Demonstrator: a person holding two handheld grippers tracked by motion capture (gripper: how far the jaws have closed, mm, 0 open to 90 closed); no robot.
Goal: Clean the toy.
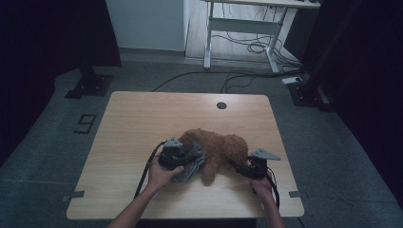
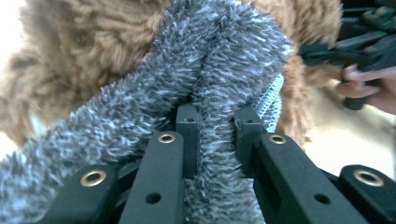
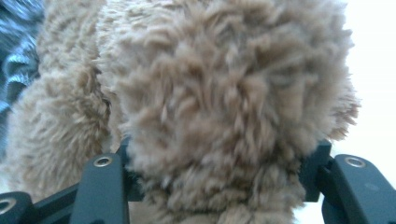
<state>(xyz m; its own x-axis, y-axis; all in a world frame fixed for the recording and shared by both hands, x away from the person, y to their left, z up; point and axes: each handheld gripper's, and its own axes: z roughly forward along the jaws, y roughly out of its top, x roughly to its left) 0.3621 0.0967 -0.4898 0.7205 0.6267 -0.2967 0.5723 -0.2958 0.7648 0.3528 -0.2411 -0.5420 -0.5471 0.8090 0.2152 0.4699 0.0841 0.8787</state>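
A fold of the grey fuzzy cloth [image 2: 219, 70] is being pinched between the nearly closed jaws of the left gripper [image 2: 217, 128], with the pile bulging out above and to both sides of the fingertips [image 2: 188, 122] (the rest of the fabric is being trailed down past the jaw arms). Just beyond these fingers, the brown plush toy [image 1: 216, 149] is being rested on the wooden table [image 1: 138, 118], touching the cloth. A rounded limb of the toy [image 3: 224, 107] is being clasped between the jaws of the right gripper [image 3: 219, 172], which are being held about half apart, the fur being pressed against both pads. In the high view, both grippers are being held at opposite sides of the toy.
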